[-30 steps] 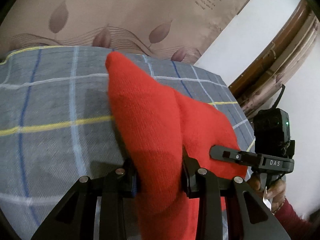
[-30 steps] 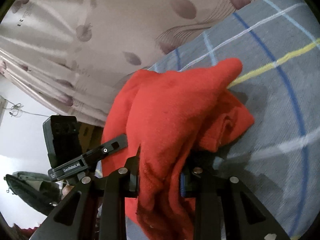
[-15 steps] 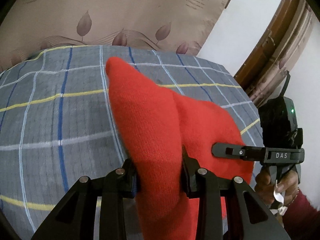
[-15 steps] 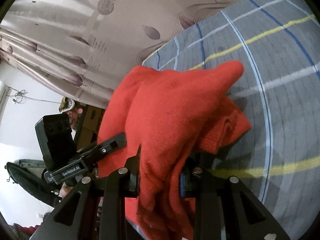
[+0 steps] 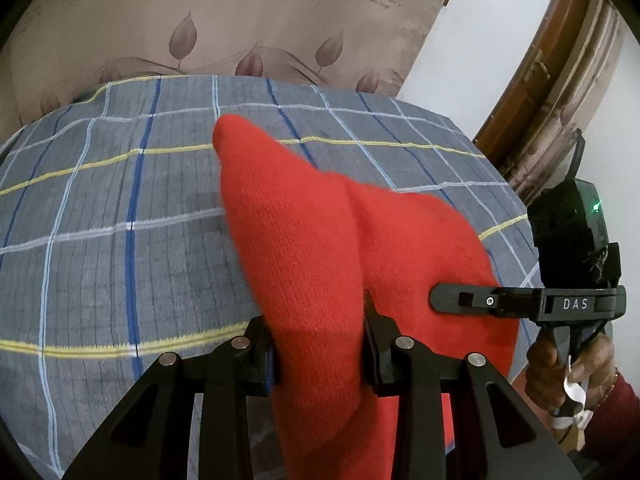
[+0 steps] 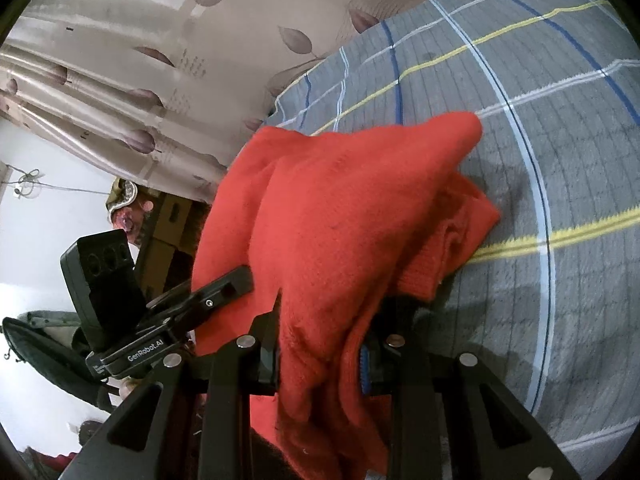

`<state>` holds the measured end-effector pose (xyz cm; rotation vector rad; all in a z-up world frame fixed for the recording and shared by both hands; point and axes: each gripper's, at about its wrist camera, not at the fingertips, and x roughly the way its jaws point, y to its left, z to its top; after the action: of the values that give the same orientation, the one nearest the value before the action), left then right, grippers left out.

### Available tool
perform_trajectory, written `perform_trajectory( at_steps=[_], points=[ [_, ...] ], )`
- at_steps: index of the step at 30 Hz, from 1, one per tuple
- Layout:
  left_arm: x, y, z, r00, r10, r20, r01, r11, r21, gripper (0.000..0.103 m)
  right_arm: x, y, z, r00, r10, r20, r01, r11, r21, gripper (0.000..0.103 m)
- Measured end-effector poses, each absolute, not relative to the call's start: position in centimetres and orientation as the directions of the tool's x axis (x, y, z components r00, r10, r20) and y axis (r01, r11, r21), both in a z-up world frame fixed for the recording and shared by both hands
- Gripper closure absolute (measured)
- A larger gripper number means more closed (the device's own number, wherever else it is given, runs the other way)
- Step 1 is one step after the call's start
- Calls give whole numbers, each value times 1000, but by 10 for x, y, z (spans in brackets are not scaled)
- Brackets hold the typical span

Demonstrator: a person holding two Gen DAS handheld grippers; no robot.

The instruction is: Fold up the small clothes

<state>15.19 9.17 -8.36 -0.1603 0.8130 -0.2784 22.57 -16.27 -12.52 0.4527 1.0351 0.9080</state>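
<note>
A small red knitted garment (image 5: 304, 240) hangs between both grippers above a grey checked bed cover (image 5: 120, 220). My left gripper (image 5: 320, 344) is shut on one edge of the garment, which bulges forward between its fingers. My right gripper (image 6: 324, 344) is shut on another edge of the red garment (image 6: 340, 208); folds of it droop over the fingers and a ribbed cuff hangs to the right. The right gripper also shows in the left wrist view (image 5: 436, 298), touching the garment's right side. The left gripper shows at the left of the right wrist view (image 6: 240, 280).
A beige leaf-patterned curtain (image 5: 240, 20) hangs behind the bed. A wooden door frame (image 5: 560, 72) and white wall stand at the right. The bed cover (image 6: 560, 160) stretches out ahead and to the right. Cardboard boxes (image 6: 164, 236) sit by the curtain.
Both grippers have lifted and drawn back with the garment held. More of the bed cover shows under it now. The grip on the garment is unchanged.
</note>
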Motion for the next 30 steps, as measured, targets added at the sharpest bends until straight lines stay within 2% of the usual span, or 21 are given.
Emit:
perform_trajectory(
  at_steps=[14, 17, 19, 21, 24, 25, 26, 28, 30],
  points=[
    [143, 95, -111, 663, -284, -692, 142, 956, -256, 67, 225, -157, -145, 193, 793, -577, -412, 599, 686, 77],
    [136, 98, -116, 713, -256, -652, 122, 962, -244, 52, 224, -157, -148, 209, 783, -586, -424, 612, 667, 73],
    [129, 100, -117, 764, -201, -613, 97, 975, -199, 37, 221, -157, -147, 230, 776, -588, -442, 621, 647, 69],
    [114, 98, -112, 839, -86, -537, 38, 994, -100, 31, 210, -158, -139, 297, 742, -601, -477, 660, 580, 64],
    [99, 97, -101, 883, 69, -463, -80, 997, -4, 12, 175, -157, -114, 479, 651, -589, -549, 746, 378, 61],
    [93, 97, -95, 896, 98, -433, -105, 994, 8, 8, 165, -158, -107, 528, 625, -575, -554, 767, 324, 57],
    [86, 97, -88, 913, 109, -393, -114, 993, 11, 7, 154, -159, -101, 578, 599, -554, -553, 787, 274, 48],
    [75, 95, -74, 936, 129, -329, -132, 991, 14, 0, 135, -162, -89, 644, 577, -501, -555, 804, 212, 37],
    [66, 92, -58, 950, 131, -282, -130, 991, 25, 0, 123, -164, -82, 676, 569, -469, -555, 811, 186, 34]
  ],
)
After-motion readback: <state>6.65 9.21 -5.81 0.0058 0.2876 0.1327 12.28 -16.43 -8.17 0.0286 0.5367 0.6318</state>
